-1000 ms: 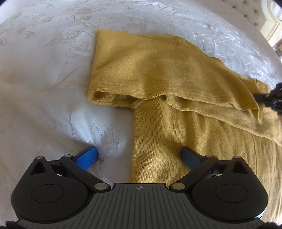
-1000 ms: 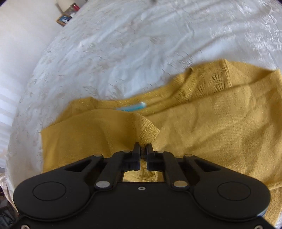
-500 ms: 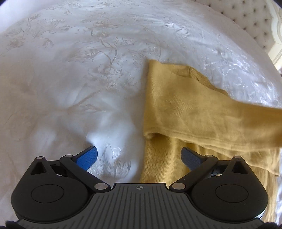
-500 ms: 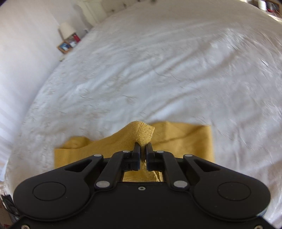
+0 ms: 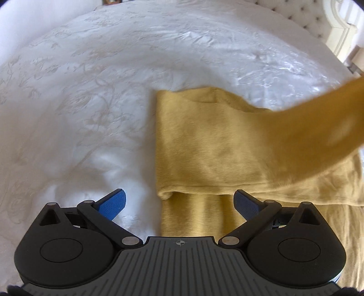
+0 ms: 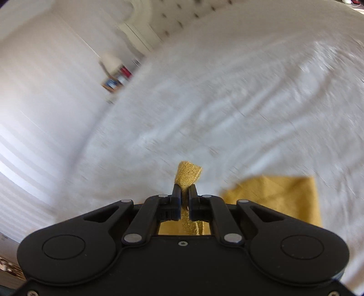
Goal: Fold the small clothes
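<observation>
Yellow garment (image 5: 204,145): mustard knit cloth, matt, fine ribbed weave, soft folds; the strip pinched in the right hand-held gripper (image 6: 184,193) shows a coarser, faintly glinting weave at its hem. Bedspread (image 5: 91,91): white cloth with raised floral damask pattern, slight sheen where light hits, creased. Left hand-held gripper (image 5: 179,200): matt black plastic body with ribbed grey centre plate, small bright metal pivot pins, blue textured rubbery pads (image 5: 112,201) on the fingers; headboard (image 5: 304,16) tufted, buttoned upholstery, pale.

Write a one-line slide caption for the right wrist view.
Right gripper shut on a ribbed edge of the mustard knit garment, lifted above the white bedspread.
</observation>
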